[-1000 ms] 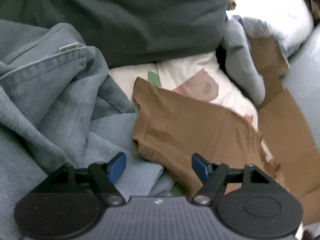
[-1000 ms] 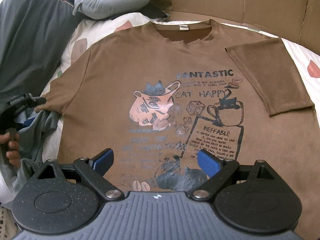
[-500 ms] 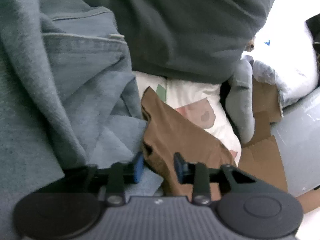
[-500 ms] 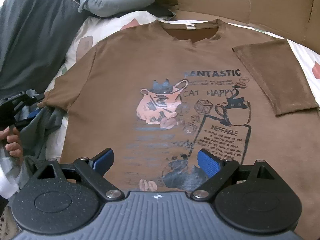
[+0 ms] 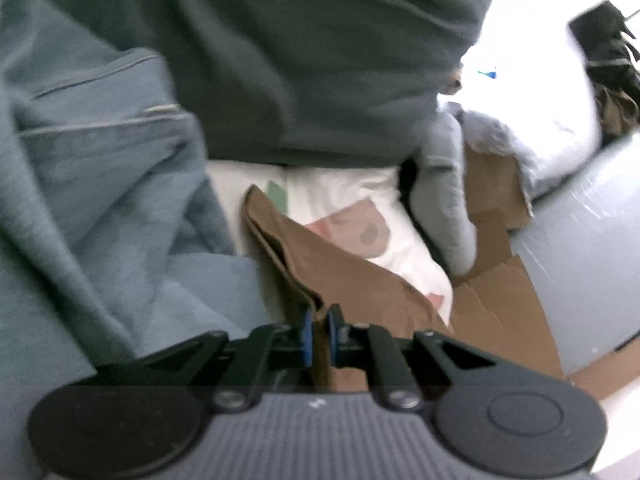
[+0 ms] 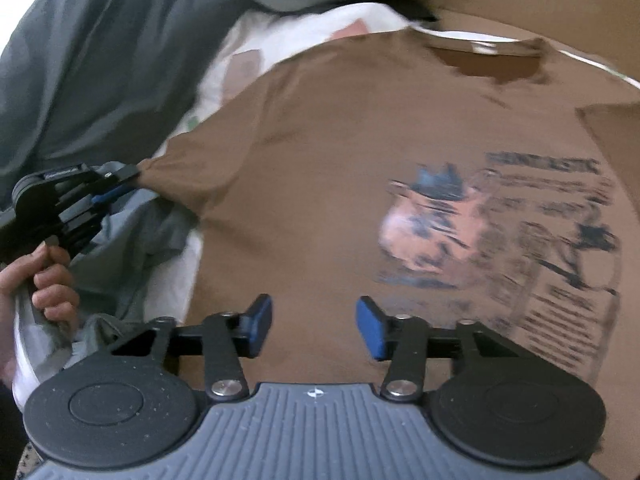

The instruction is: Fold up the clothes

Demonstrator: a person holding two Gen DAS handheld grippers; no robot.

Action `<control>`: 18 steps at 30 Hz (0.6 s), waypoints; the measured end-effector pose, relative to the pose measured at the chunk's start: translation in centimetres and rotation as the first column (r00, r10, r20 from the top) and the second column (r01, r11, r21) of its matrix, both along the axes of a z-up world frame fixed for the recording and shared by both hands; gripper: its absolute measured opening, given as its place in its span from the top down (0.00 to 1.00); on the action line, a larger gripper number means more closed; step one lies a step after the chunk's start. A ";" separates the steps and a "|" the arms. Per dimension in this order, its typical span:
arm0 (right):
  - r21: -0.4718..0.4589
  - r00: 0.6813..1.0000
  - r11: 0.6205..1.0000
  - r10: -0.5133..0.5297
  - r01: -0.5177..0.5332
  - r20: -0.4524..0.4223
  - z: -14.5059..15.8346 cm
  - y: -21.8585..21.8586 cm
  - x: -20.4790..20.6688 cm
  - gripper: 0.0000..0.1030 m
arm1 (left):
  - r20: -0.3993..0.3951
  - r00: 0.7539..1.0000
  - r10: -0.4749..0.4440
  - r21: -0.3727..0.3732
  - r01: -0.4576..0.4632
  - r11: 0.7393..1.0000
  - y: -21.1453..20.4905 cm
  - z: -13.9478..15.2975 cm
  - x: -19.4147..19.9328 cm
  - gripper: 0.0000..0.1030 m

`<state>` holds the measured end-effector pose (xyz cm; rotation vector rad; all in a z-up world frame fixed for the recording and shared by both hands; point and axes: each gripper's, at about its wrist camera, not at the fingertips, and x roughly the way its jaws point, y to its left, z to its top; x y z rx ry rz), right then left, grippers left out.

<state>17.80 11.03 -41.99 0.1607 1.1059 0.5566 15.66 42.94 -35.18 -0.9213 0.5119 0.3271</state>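
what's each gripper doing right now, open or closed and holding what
Left gripper: shut on the sleeve edge of the brown t-shirt.
Right gripper: open, holding nothing, above the shirt.

Our left hand-held gripper (image 5: 318, 334) has its blue pads nearly together, pinched on a fold of brown cloth. At the left edge of the right wrist frame, our left hand (image 6: 38, 280) curls its fingers around that gripper's handle. Our right hand-held gripper (image 6: 314, 322) hangs with its jaws spread apart, gripping nothing.
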 end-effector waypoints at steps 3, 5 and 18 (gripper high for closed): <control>0.030 1.000 0.999 0.015 -0.015 -0.009 -0.7 1.6 1.0 0.78 | 0.003 0.999 -0.038 0.024 0.038 0.999 -0.4 0.7 0.4 0.93; 0.055 1.000 0.998 0.017 -0.016 -0.020 -1.3 2.9 1.9 0.81 | 0.005 0.998 -0.056 0.034 0.056 0.998 -0.5 1.1 0.6 0.93; 0.232 0.993 0.970 -0.046 0.071 -0.110 -4.2 7.8 4.5 0.92 | -0.048 0.985 -0.166 0.084 0.170 0.982 -1.2 2.7 1.3 0.94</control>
